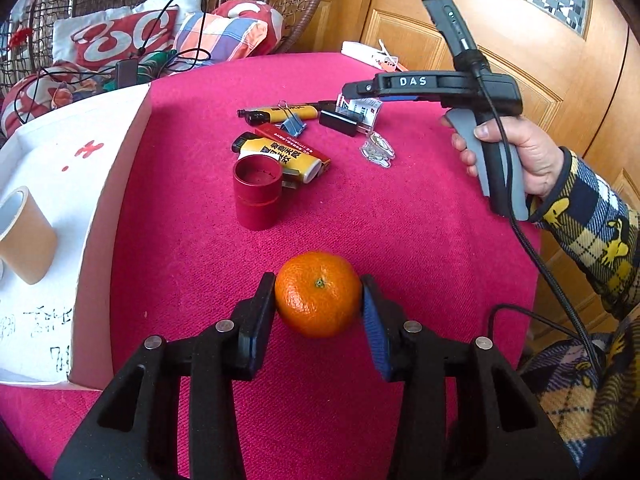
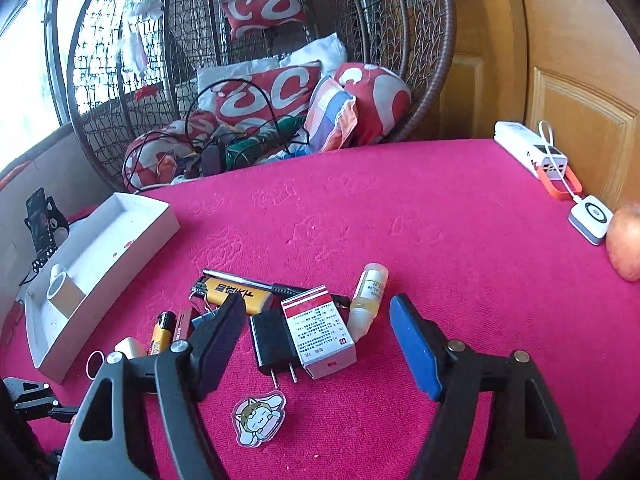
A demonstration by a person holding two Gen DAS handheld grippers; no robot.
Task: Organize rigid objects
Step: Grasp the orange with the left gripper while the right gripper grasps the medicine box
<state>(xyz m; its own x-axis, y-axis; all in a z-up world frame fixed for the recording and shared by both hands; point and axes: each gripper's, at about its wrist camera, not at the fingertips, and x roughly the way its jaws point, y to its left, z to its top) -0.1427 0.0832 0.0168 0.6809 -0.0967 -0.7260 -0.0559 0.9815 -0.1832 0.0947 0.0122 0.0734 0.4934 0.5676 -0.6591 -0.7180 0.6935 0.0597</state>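
- Your left gripper [image 1: 319, 296] held the orange [image 1: 318, 294]: both fingers [image 1: 256, 328] pressed its sides, and the fruit sat low over the red worktop [image 1: 420, 240]. Whether it was already lifted clear could not be told.
- Risk: the fingers met the orange only at their tips, near its widest line. A quick swing or a roll of your wrist could have let the round, smooth skin slip out, and the fruit would have rolled off the worktop.
- Risk: a harder squeeze could have bruised or split it, since it yields more than the other items.
- The white tray [image 1: 100, 216] lay just left of the orange, with a brown paper cup [image 1: 24, 236] inside. A low carry could have caught the tray wall or tipped that cup.
- Your right gripper [image 2: 320, 328] held nothing. Its fingers stood wide apart above the black charger plug [image 2: 270, 340] and the red-and-white box [image 2: 320, 332].
- Risk: these two touched, and the small bottle [image 2: 366, 300] lay against the box. A descent there could have pinched two items together or knocked the bottle into a roll.
- Further off, the red cylinder [image 1: 258, 192] stood upright beside the yellow lighters [image 1: 288, 156]; a sweeping arm could have toppled it.
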